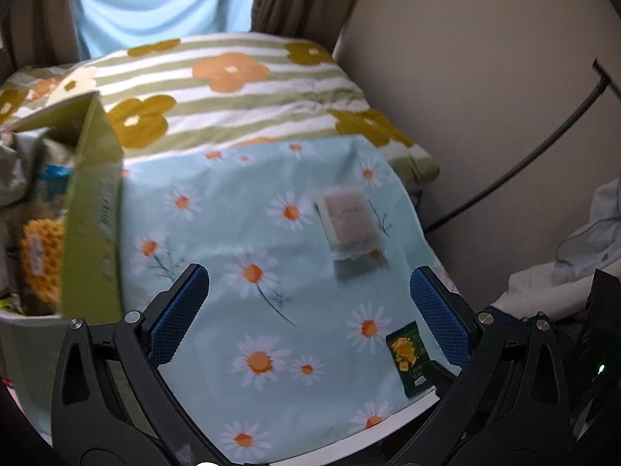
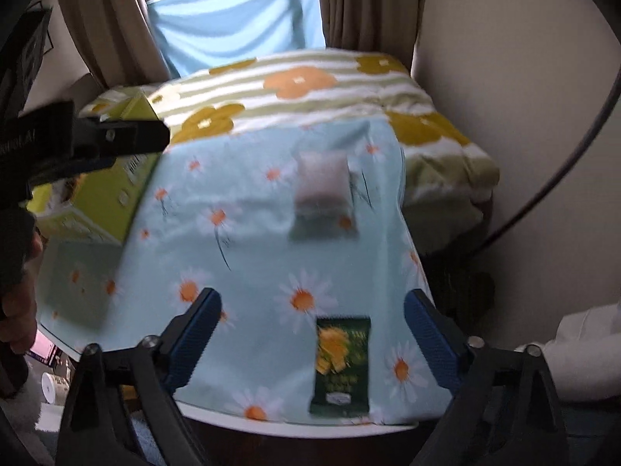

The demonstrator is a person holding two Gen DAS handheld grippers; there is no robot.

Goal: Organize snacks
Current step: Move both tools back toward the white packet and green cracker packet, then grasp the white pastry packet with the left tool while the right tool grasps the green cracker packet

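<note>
Right gripper [image 2: 310, 334]: jaws spread wide with nothing pressed between the blue pads; it holds nothing and hangs over the near edge of the table.
Left gripper [image 1: 310, 310]: jaws also wide apart and empty, with only cloth showing between the pads; in the right wrist view its black body crosses the frame at 10 o'clock.
Green snack packet [image 2: 341, 365]: lies flat on the daisy cloth near the table's front edge, between the right gripper's fingers at about 6 o'clock and touching neither pad. In the left wrist view it sits at 5 o'clock, just beside the right-hand pad.
Daisy cloth [image 1: 240, 202]: pale blue with white and orange daisies, covering the table top.
Pale snack packet [image 1: 349, 225]: blurred, pinkish-white, lying on the cloth farther back at about 1 o'clock, well apart from both grippers and from the green packet.
Green box [image 1: 93, 209]: open carton at 9 o'clock on the left side of the table, its flap raised, with several wrapped snacks inside, one of them orange-yellow.
Striped flower blanket [image 1: 233, 89]: beyond the table at 12 o'clock.
Curtains [image 2: 365, 4]: brown, at the far back, framing light blue fabric.
</note>
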